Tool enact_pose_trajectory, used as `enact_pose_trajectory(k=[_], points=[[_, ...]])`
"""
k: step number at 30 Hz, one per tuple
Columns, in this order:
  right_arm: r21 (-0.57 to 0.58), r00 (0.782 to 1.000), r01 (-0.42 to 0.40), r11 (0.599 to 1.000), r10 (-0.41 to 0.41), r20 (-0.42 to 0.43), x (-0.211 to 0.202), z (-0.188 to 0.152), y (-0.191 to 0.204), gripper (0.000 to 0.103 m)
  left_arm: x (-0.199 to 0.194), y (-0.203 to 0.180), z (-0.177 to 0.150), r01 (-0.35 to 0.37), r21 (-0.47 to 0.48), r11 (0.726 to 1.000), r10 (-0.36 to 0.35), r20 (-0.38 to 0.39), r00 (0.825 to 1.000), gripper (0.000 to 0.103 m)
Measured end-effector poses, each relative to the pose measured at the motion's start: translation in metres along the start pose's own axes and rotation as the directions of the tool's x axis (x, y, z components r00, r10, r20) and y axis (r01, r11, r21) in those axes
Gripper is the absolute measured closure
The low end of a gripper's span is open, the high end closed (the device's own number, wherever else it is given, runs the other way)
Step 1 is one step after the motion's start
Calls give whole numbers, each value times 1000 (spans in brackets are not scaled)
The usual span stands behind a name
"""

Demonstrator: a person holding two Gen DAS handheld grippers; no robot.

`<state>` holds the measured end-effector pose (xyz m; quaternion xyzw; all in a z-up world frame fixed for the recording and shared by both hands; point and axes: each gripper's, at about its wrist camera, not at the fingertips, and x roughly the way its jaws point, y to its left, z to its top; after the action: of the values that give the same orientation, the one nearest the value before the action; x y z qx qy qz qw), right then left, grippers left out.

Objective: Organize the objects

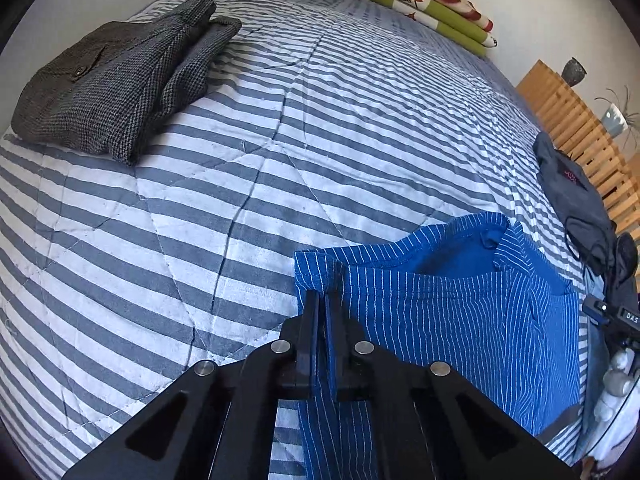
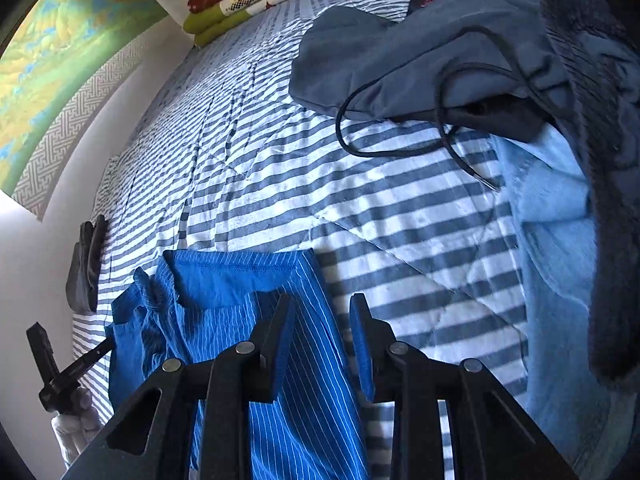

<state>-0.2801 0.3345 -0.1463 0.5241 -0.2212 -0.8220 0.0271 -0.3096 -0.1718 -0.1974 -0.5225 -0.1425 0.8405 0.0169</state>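
A blue pinstriped garment [image 1: 460, 312] lies on the striped bedspread [image 1: 240, 200]. My left gripper [image 1: 325, 300] is shut on its left waistband edge. In the right wrist view the same garment [image 2: 256, 292] lies at the lower left, and my right gripper [image 2: 322, 312] is open, its jaws straddling the garment's right edge just above the cloth. The left gripper [image 2: 102, 350] shows there at the garment's far side, held by a gloved hand.
A folded grey tweed garment [image 1: 116, 84] lies at the far left of the bed. A slate-blue drawstring garment [image 2: 420, 52] and light blue cloth [image 2: 552, 240] lie to the right. A folded green floral blanket [image 1: 416, 0] sits at the head. A wooden slatted rack [image 1: 580, 128] stands beside the bed.
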Motion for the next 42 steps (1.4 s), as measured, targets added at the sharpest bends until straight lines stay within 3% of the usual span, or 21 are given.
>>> enact_pose_trajectory(k=[3,10,14,15,16,17,20,23,27,29,30,31,32,33,34,35,38,42], points=[[-59,1000,9,998,-9,4,3,-2,11,77,-5,3,1,5,-7,1000,-5,12,1000,101],[-216,993,112,970,-116,-9,23,-4,35,78,-3,4,-1,9,-4,1000,-9,4,1000,101],[-302,982,176,937,-191,-19,39,-10,46,78,-4,4,-1,10,-3,1000,-10,11,1000,101],[-314,981,184,931,-196,-6,39,-12,47,83,-5,6,-1,11,-10,1000,-11,14,1000,101],[-317,979,191,929,-202,-2,37,-12,46,95,-6,8,0,17,-16,1000,-17,15,1000,101],[-304,983,174,937,-184,-6,34,-11,44,97,-7,12,0,19,-26,999,-19,17,1000,101],[-196,995,95,976,-98,-5,18,-2,22,98,-9,24,1,6,-58,998,-5,16,1000,100],[-126,997,79,989,-79,3,12,4,4,98,-8,33,1,5,-85,996,-4,7,1000,98],[-135,992,125,983,-123,22,10,4,3,99,-21,34,2,1,-80,997,3,44,999,88],[-103,994,105,989,-103,21,9,5,0,99,-22,32,3,53,-86,995,-50,44,998,69],[-96,996,85,992,-83,25,7,5,0,99,-20,29,2,66,-81,995,-63,36,997,55],[-98,998,65,993,-63,25,5,6,2,98,-17,25,2,59,-67,996,-58,28,998,52],[-99,998,58,993,-56,27,4,6,5,98,-12,22,1,40,-50,998,-39,19,999,52],[-95,998,55,994,-53,24,4,6,7,92,-8,18,0,24,-34,999,-24,9,1000,63],[-84,998,50,995,-48,27,2,6,7,85,-3,15,-1,12,-23,1000,-13,-6,1000,86],[-79,999,45,996,-42,34,1,6,8,83,2,13,-3,2,-24,1000,-3,-24,1000,92],[-111,998,70,991,-69,14,9,7,15,74,3,13,-3,-10,-24,1000,9,-20,1000,92],[-132,990,141,981,-143,-5,23,8,13,72,-5,16,-2,-81,-23,996,81,25,996,100]])
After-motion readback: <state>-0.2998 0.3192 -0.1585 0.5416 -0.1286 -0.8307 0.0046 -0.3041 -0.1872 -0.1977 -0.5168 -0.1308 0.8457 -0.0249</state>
